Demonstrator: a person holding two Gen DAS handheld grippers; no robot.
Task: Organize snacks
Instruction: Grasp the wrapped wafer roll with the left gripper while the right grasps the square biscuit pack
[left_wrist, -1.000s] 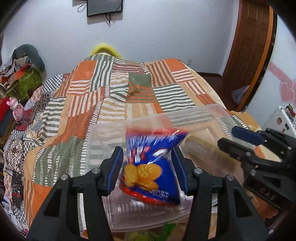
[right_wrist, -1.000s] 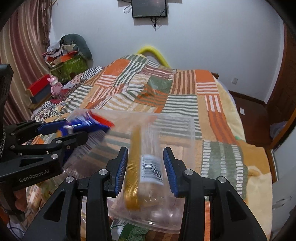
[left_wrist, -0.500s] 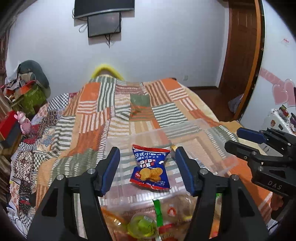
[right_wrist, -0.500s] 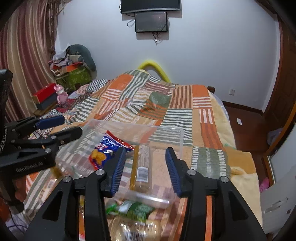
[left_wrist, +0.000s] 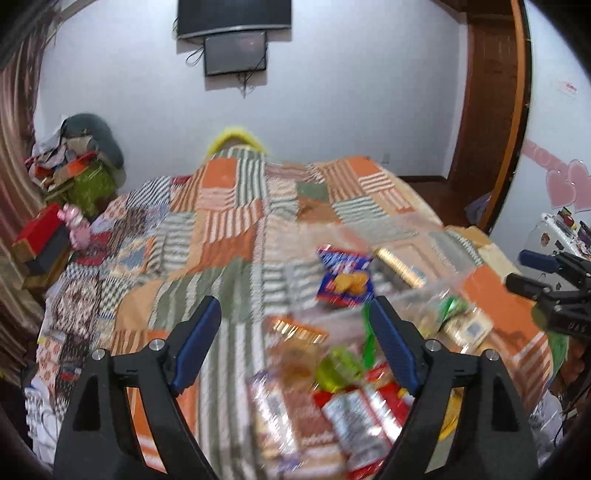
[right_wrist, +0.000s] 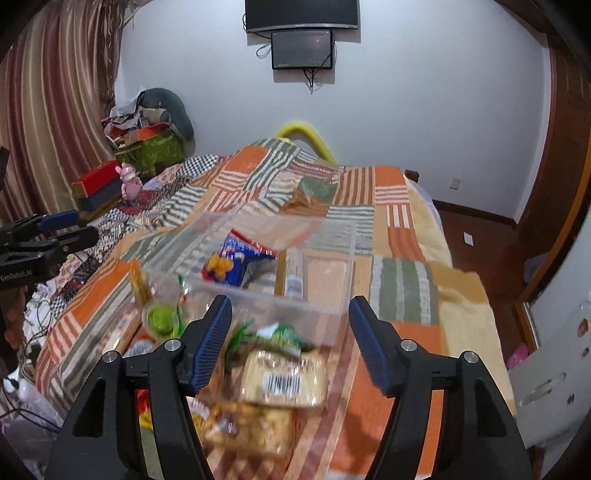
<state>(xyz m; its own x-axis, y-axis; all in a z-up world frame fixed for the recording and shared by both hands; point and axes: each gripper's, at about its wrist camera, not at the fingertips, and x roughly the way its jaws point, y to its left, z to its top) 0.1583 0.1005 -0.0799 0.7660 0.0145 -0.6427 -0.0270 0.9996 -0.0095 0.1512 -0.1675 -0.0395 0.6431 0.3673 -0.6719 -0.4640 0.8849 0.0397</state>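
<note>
A clear plastic bin (right_wrist: 325, 317) lies on the patchwork bed. Inside it are a blue biscuit packet (right_wrist: 236, 264) and a long gold-edged cracker sleeve (right_wrist: 293, 275). Both also show in the left wrist view, the packet (left_wrist: 345, 280) and the sleeve (left_wrist: 399, 267). A heap of loose snacks lies in front of the bin: a barcoded pastry pack (right_wrist: 284, 376), a green jelly cup (right_wrist: 160, 317), a red-and-silver packet (left_wrist: 362, 413). My right gripper (right_wrist: 290, 343) is open and empty above the heap. My left gripper (left_wrist: 295, 347) is open and empty, left of the bin.
The bed's patchwork quilt (right_wrist: 332, 192) stretches to the far wall. A red box and pink toy (right_wrist: 127, 182) sit at the bed's left side. A white cabinet (right_wrist: 554, 380) stands on the right, near the wooden door (right_wrist: 565, 147).
Both grippers opened, dropped the biscuit packet and cracker sleeve into the bin, and pulled back and up. The left gripper has swung left. The snack heap has come into view.
</note>
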